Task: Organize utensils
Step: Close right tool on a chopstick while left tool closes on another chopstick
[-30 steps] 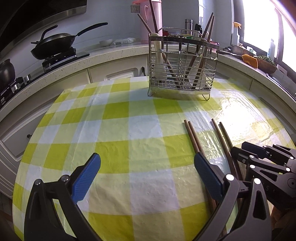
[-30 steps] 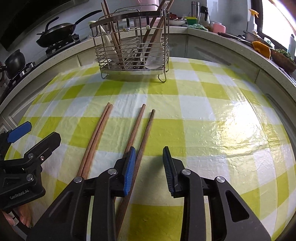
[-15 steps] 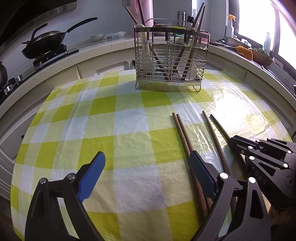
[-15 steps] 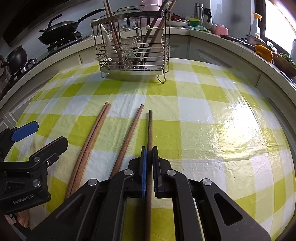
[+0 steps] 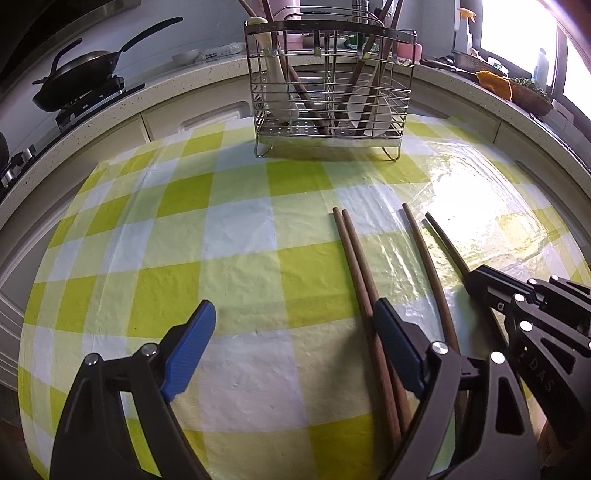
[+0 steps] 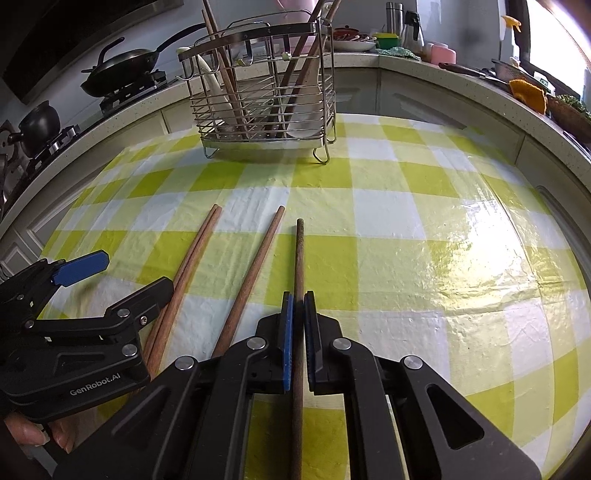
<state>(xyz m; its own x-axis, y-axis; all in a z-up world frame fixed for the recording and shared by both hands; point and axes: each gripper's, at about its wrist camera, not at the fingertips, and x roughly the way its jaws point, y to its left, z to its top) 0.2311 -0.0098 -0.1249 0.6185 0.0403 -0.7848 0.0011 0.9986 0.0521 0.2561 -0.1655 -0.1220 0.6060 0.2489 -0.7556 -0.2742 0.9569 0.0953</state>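
Note:
My right gripper (image 6: 298, 306) is shut on a dark wooden chopstick (image 6: 299, 254), whose tip points toward the wire utensil rack (image 6: 264, 107). The held chopstick (image 5: 445, 243) and right gripper (image 5: 476, 277) also show in the left wrist view. Three lighter chopsticks lie on the checked tablecloth: a pair (image 6: 192, 258) and a single one (image 6: 258, 258). My left gripper (image 5: 295, 332) is open and empty, its right finger over the pair (image 5: 354, 266). The rack (image 5: 328, 92) holds chopsticks and spoons.
The yellow-and-white checked table (image 5: 221, 240) fills both views. Behind it runs a counter with a wok on a stove (image 5: 81, 81), a black pot (image 6: 37, 125), bottles and cups (image 6: 410, 33), and an orange cloth (image 6: 528, 94).
My right gripper closed on the rightmost chopstick, turning it straight and raising it off the cloth. My left gripper moved forward, staying open.

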